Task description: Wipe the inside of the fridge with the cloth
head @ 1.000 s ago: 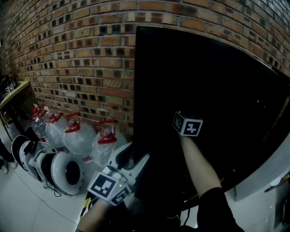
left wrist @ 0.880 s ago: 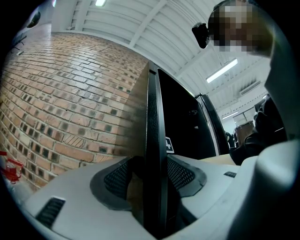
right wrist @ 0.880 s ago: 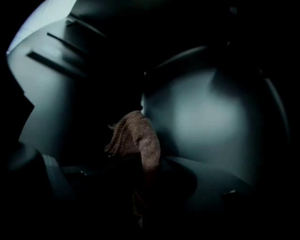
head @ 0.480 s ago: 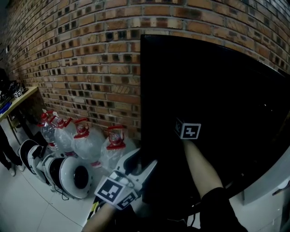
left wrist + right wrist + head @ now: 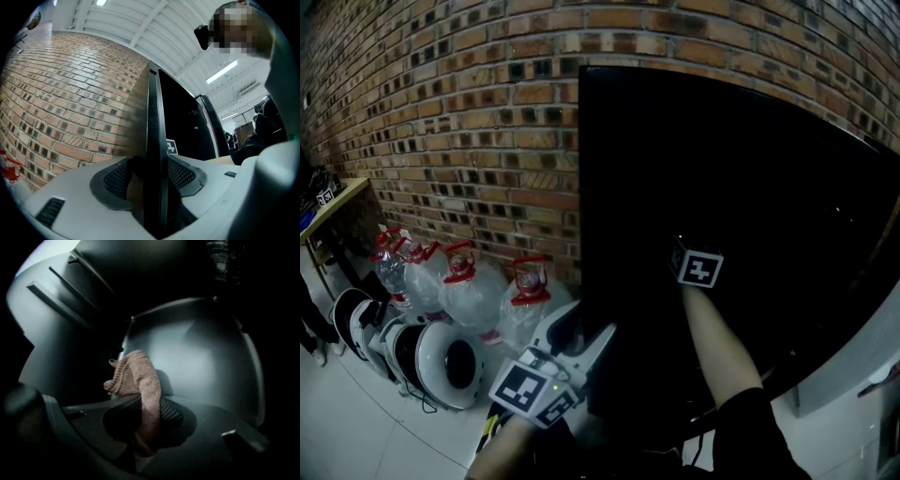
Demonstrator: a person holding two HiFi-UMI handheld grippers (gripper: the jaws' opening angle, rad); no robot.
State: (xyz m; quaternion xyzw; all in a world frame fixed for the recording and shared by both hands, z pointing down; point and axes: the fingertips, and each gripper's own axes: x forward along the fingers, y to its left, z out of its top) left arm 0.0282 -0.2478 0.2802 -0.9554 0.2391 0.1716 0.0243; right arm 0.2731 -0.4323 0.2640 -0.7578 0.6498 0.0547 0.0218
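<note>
The black fridge door (image 5: 731, 197) stands open and fills the right of the head view. My left gripper (image 5: 581, 330) is shut on the door's thin left edge (image 5: 153, 117), which runs straight between the left gripper's (image 5: 152, 176) two padded jaws. My right arm reaches past the door into the dark, and only its marker cube (image 5: 699, 267) shows there. In the right gripper view my right gripper (image 5: 147, 411) is shut on a brownish knitted cloth (image 5: 136, 373). The cloth's free end sticks up in front of the pale inner wall (image 5: 206, 357) of the fridge.
A brick wall (image 5: 459, 112) runs behind the fridge. Several large water jugs with red caps (image 5: 459, 286) and a round white appliance (image 5: 441, 361) stand on the tiled floor at the left. Moulded shelf rails (image 5: 61, 298) line the fridge's inner side.
The right gripper's cube sits slightly lower and further right than a second ago. The left gripper stays clamped on the door edge. The head view has shifted a little.
</note>
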